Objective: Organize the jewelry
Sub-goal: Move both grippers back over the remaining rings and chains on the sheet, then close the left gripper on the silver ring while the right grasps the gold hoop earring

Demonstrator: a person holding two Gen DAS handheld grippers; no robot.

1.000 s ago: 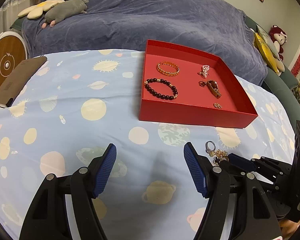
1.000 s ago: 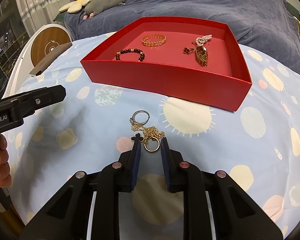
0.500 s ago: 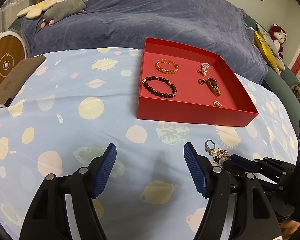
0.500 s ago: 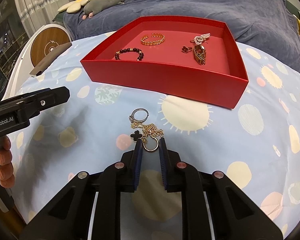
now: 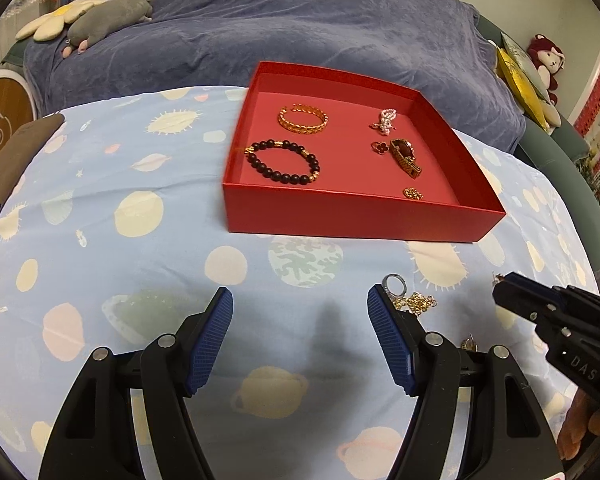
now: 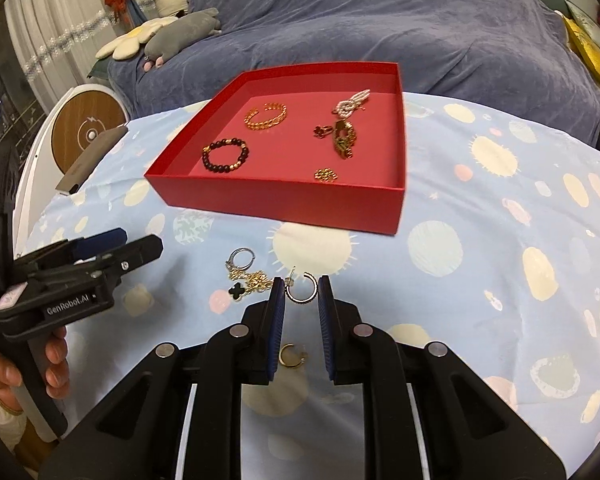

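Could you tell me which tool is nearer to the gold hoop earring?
Right. The right tool has the hoop earring between its pads, lifted off the cloth. The left tool stands open and empty off to the side, beside the chain pile.

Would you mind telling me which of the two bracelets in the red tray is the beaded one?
It is the dark beaded bracelet, nearer the tray's front wall. The gold chain bracelet behind it is made of open metal links, with no beads.
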